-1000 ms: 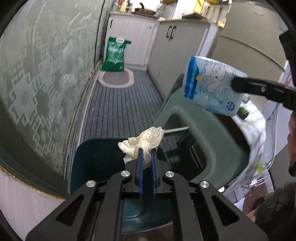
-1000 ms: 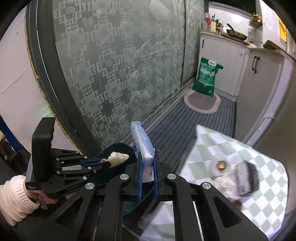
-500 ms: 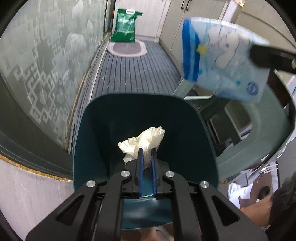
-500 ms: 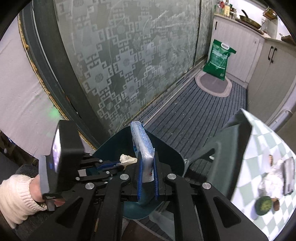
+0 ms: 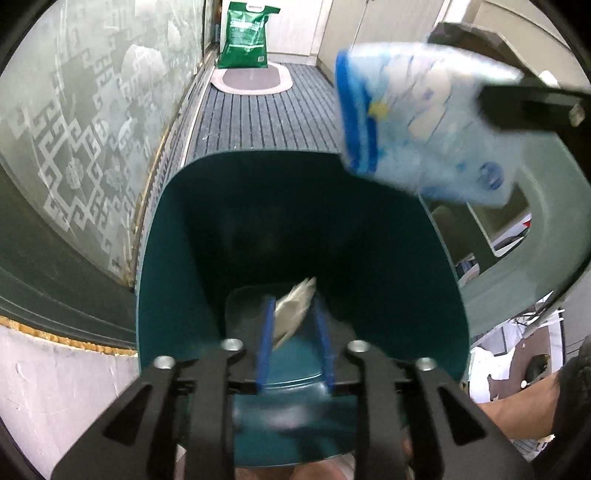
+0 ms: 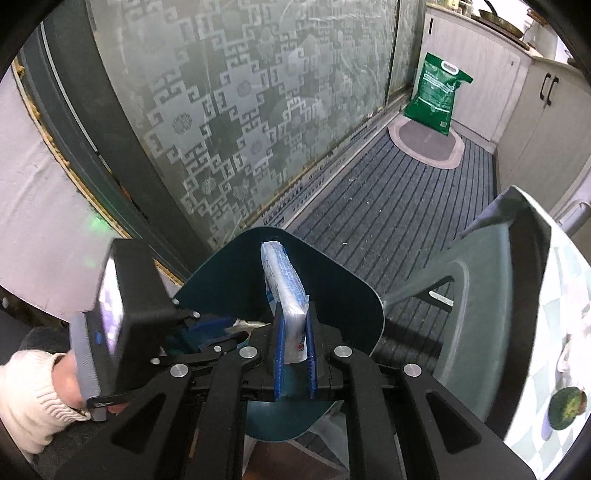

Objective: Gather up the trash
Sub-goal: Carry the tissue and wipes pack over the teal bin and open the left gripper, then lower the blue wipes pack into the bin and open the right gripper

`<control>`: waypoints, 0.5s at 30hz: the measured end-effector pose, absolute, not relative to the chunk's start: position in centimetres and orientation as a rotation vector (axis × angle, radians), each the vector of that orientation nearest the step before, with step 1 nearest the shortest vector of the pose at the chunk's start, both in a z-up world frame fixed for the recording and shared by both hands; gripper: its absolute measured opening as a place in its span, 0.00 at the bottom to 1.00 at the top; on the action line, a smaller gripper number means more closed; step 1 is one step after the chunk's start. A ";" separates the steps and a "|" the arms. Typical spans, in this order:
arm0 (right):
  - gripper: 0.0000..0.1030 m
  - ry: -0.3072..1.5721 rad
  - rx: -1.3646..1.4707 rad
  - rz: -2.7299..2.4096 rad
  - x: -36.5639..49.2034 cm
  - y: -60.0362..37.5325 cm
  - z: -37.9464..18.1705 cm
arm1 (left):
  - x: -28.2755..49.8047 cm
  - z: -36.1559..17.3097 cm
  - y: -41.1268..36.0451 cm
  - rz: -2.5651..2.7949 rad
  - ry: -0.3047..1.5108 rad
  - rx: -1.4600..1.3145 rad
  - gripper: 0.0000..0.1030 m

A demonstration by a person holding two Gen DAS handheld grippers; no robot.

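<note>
My left gripper (image 5: 293,321) is open over the mouth of a dark teal bin (image 5: 173,229). A crumpled white tissue (image 5: 293,310) is blurred between its blue pads, loose and dropping into the bin. My right gripper (image 6: 291,328) is shut on a blue-and-white tissue packet (image 6: 284,280), held over the bin's rim (image 6: 332,266). The packet also shows in the left wrist view (image 5: 421,129), above the bin's right side. The left gripper (image 6: 207,326) shows in the right wrist view, low at the bin's left.
A frosted patterned glass door (image 6: 240,110) stands to the left. A grey chair (image 6: 491,295) is right of the bin, beside a checked tablecloth (image 6: 561,332). A green bag (image 5: 243,35) and an oval mat (image 5: 251,79) lie far down the ribbed floor.
My left gripper has opened and the tissue has slipped down from its pads into the bin. Both grippers have moved closer over the bin; the right still holds the packet.
</note>
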State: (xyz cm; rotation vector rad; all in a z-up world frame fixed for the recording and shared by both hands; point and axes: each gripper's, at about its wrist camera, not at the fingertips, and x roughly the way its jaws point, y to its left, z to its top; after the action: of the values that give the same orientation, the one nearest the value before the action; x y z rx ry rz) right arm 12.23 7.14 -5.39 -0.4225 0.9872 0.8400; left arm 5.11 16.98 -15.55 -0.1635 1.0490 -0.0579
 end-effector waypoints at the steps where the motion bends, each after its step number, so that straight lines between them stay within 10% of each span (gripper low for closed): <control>1: 0.10 0.993 -0.423 0.837 12.3 7.2 -5.6 | 5.1 -15.3 17.1 -0.054 1.038 -0.163 0.37; 15: 0.09 1.066 -0.443 0.798 12.3 7.6 -10.4 | 4.0 -10.2 17.9 -0.012 0.845 -0.191 0.37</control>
State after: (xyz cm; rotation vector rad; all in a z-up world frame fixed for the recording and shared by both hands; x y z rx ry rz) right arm 12.33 7.64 -10.35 -0.4433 1.0661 0.7975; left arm 4.01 17.94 -10.18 -0.1912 0.8446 -0.0118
